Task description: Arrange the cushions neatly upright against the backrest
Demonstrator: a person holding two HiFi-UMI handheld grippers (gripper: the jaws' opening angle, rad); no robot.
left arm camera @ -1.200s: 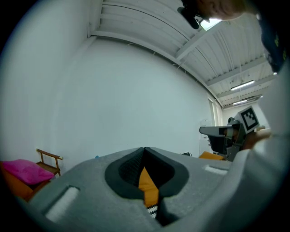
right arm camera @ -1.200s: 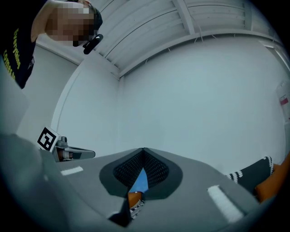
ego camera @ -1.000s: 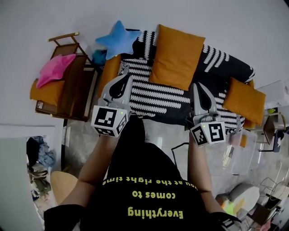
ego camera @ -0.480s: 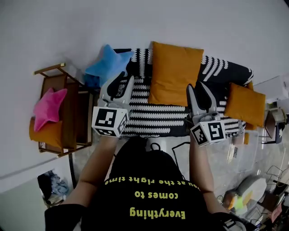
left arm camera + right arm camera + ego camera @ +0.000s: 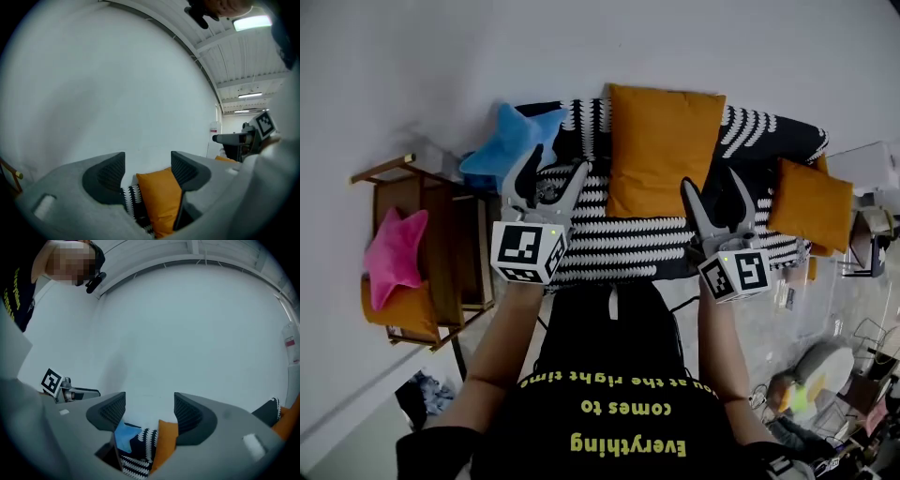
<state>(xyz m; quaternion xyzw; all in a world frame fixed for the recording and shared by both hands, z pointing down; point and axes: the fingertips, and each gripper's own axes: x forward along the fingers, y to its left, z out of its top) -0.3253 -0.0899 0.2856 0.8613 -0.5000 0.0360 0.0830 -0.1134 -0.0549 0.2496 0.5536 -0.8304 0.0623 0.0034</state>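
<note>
Patterned sofa [image 5: 619,239], three cushions, both grippers empty.
A big orange cushion [image 5: 664,150] stands mid-sofa, a smaller orange cushion [image 5: 811,206] lies at its right end, and a blue star cushion [image 5: 508,141] at its left. The left gripper [image 5: 554,165] and right gripper [image 5: 711,180] have just been opening, half-wide. The cushions are probably light and floppy, so pinch the side edges.
</note>
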